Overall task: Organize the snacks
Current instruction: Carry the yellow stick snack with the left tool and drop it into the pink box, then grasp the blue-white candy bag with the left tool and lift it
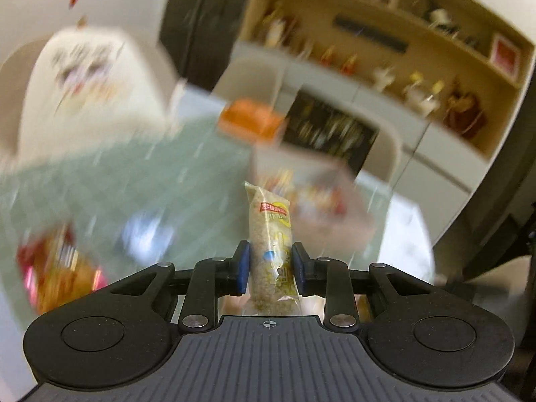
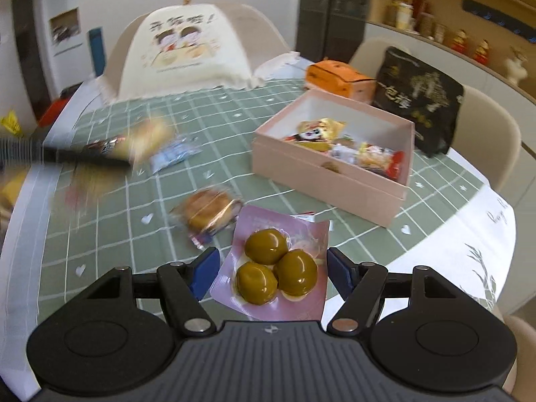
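The left gripper (image 1: 270,269) is clamping a long, narrow snack packet (image 1: 270,251) between its blue pads, the packet standing upright between the jaws and held clear of the green checked tablecloth (image 1: 134,181). The blurred background in the left wrist view suggests the hand is travelling. At about one o'clock from the packet, the pink box (image 1: 311,181) is showing as a smear, with an orange carton (image 1: 249,117) further off at twelve.

The right gripper (image 2: 273,268) is standing open around a pink pouch of three green olives (image 2: 276,268), its pads flanking the pouch on either side; whether they are touching its edges cannot be told. From the right wrist view the pink box (image 2: 335,181) is sitting at one o'clock, already partly filled with wrapped sweets. A round wrapped cake (image 2: 207,212) is lying at eleven o'clock, just beside the pouch, and a pale blue sachet (image 2: 174,154) further out at eleven. A black bag (image 2: 418,104) is leaning behind the box.

The step in hand appears to be carrying the long packet to the box. The next move likely calls for bringing the left gripper over the open box and letting go above a free patch, while the right closes on the olive pouch.
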A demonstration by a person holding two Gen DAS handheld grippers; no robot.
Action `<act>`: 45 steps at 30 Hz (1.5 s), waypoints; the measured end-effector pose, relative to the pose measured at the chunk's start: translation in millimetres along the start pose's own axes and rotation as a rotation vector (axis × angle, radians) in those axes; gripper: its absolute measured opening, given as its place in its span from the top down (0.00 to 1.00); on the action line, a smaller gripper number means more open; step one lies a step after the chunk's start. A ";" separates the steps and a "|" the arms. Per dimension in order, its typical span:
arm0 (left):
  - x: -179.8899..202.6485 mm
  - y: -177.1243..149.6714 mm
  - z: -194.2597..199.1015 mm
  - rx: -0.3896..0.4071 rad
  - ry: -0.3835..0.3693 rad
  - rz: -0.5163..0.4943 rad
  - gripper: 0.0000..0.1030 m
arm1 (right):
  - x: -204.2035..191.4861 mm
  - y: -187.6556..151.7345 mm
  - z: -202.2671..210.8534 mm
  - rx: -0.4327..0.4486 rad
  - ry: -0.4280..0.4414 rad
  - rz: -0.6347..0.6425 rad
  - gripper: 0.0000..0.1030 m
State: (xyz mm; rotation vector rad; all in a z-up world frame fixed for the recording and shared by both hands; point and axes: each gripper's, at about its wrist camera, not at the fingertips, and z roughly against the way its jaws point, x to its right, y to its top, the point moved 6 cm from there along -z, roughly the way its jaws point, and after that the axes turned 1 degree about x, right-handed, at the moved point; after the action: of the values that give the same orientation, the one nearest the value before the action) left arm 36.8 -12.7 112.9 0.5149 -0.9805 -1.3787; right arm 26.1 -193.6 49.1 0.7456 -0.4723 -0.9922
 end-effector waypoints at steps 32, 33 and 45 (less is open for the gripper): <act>-84.6 -45.0 -89.4 -0.182 0.128 0.290 0.70 | 93.3 150.4 -72.7 0.141 -0.099 -0.129 0.28; -95.2 -46.7 -81.0 -0.166 0.164 0.294 0.70 | 96.1 159.2 -85.1 0.103 -0.084 -0.151 0.28; -168.8 21.5 -125.9 -0.112 0.265 0.184 0.70 | -6.8 81.8 -104.0 -0.048 0.141 -0.100 0.28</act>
State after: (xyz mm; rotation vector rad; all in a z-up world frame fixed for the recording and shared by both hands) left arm 167.8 123.4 17.4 0.4959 -0.7126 -1.1595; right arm 138.8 -124.4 40.9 0.7958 -0.2898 -1.0322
